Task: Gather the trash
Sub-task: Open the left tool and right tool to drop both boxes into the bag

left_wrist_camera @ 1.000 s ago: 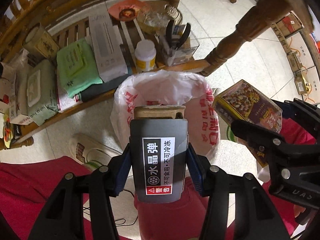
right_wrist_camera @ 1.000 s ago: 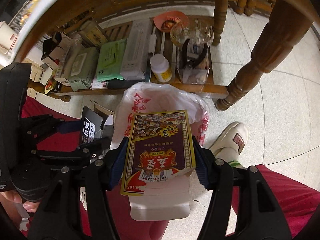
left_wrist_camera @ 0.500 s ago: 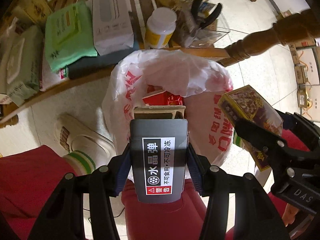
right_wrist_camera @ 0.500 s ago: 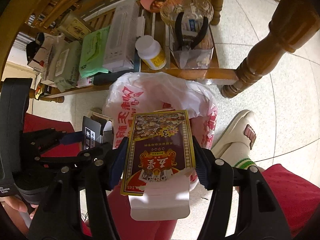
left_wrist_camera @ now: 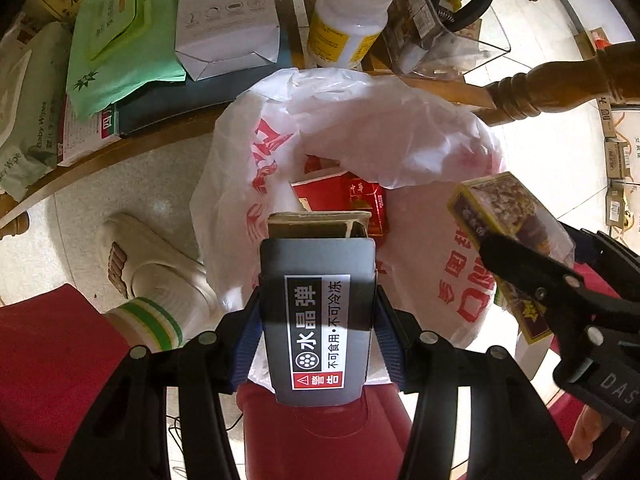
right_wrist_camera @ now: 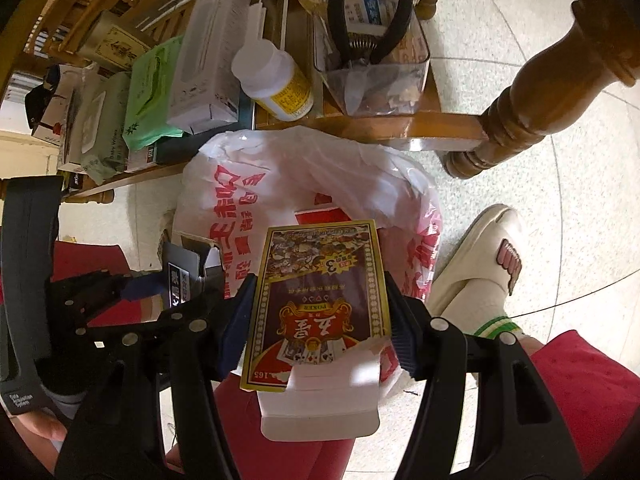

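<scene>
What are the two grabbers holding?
Left hand-held gripper clamps the grey box by its sides; right hand-held gripper clamps the poker card box likewise.

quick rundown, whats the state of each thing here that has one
left tongs: shut on grey box
grey box: top flap open, held over bag
right tongs: shut on card box
card box: flap torn open, held over bag
bag: mouth open, red carton inside
bottle: capped, upright on shelf
pliers: standing in clear bin

A lived-in home: tiled floor (right_wrist_camera: 540, 168), turned wooden table leg (right_wrist_camera: 532, 92), cluttered shelf holding baby wipes (left_wrist_camera: 28, 120), pill bottle (left_wrist_camera: 348, 20), pliers (right_wrist_camera: 368, 16)
</scene>
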{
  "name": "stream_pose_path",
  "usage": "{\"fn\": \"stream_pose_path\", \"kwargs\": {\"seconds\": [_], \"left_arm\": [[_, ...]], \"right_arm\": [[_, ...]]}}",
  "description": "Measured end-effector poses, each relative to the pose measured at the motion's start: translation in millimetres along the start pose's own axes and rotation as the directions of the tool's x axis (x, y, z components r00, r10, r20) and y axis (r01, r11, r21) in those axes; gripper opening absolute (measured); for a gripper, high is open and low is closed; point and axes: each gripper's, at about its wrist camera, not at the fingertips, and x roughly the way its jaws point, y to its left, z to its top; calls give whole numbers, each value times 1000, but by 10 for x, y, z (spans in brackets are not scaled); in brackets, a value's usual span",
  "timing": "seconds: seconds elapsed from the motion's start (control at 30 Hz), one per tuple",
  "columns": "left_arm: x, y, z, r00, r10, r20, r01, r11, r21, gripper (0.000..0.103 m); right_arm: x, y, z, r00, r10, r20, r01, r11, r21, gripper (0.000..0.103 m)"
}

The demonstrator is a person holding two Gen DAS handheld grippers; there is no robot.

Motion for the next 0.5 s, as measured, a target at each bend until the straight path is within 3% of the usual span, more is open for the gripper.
{"fn": "stream_pose_path", "kwargs": {"seconds": [0.33, 0.37, 0.43, 0.5], "left_arm": [[99, 30, 52, 999, -14, -33, 14, 1000, -21, 52], [111, 41, 58, 999, -8, -40, 7, 1000, -27, 53], [137, 72, 67, 998, 14, -55, -16, 999, -42, 70], [135, 96, 71, 999, 11, -48, -14, 999, -48, 73]], "right_arm": [[144, -21, 14, 999, 16, -44, -15, 999, 30, 60], [152, -22, 18, 999, 17, -46, -16, 999, 33, 60], [159, -37, 28, 999, 16, -45, -14, 999, 44, 62], [150, -55, 37, 999, 14, -42, -12, 999, 50, 66]]}}
